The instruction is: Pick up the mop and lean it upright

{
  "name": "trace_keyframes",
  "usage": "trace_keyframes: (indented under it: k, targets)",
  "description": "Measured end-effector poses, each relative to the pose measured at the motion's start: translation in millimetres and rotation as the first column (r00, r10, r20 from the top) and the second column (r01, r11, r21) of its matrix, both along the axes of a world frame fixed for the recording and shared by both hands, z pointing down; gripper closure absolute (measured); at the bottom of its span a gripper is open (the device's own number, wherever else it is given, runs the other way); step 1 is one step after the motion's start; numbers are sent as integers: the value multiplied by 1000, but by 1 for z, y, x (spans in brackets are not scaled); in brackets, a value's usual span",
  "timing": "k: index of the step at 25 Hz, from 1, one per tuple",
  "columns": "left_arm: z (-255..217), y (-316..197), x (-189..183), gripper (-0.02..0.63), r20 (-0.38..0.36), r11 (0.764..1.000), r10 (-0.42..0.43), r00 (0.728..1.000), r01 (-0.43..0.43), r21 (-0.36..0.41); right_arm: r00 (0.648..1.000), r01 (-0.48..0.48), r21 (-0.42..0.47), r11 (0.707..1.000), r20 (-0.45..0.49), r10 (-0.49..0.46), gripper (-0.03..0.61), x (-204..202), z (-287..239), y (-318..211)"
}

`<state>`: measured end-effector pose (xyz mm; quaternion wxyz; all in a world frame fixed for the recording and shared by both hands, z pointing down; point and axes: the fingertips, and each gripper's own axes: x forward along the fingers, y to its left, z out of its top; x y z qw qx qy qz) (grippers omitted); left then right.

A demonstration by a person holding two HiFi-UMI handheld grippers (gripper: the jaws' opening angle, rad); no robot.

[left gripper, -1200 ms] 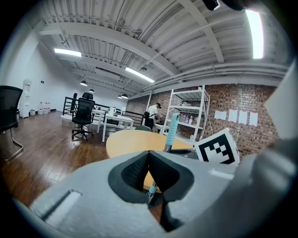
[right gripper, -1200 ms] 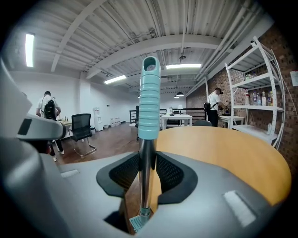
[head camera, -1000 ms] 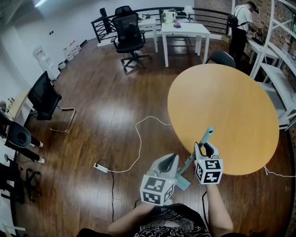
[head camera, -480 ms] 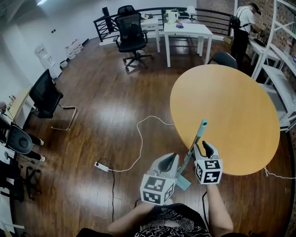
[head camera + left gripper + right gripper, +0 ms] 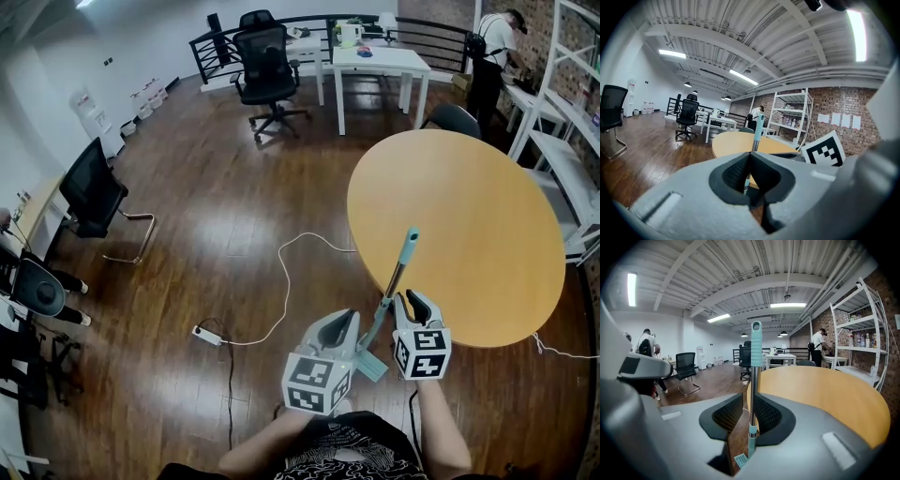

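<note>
The mop (image 5: 397, 272) has a grey pole with a teal grip. It stands nearly upright at the near edge of the round wooden table (image 5: 469, 234), with its teal head (image 5: 368, 367) on the floor. In the right gripper view the pole (image 5: 753, 380) runs between the jaws of my right gripper (image 5: 751, 411). Those jaws are closing, and a slit of floor still shows beside the pole. My right gripper (image 5: 411, 300) is low on the pole. My left gripper (image 5: 349, 323) is shut, its pads (image 5: 740, 168) meeting at the tips, and the pole (image 5: 758, 131) rises just beyond them.
A white cable (image 5: 281, 281) runs across the wood floor to a power strip (image 5: 204, 337). Black office chairs (image 5: 267, 56) (image 5: 94, 192) stand at the far middle and at the left. A white table (image 5: 380, 58), a person (image 5: 492, 47) and white shelving (image 5: 572, 141) are at the back right.
The mop pole has swung up from a slant to nearly upright against the table edge. My right gripper has slid slightly lower along it. My left gripper has barely moved.
</note>
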<state>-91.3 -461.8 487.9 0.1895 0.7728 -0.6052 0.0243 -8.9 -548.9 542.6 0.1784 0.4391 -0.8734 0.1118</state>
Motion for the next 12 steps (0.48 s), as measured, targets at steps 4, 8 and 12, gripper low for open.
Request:
trace_keyframes:
  k: [4,8,12]
  targets:
    - [-3,18,-2,611,-5,1000,17,1000,-17,4,999,-11,15,1000,32,10,556,-3,-16,30]
    - [-5,41,-3,611,-12,999,44,999,-43,6,998,-13,33,999,56,11,578,-9,-32,67]
    - [-11,64,-3,611,-12,998,67,998,-66,16,995,-9,57,998,99,3,578,-19,-54,105]
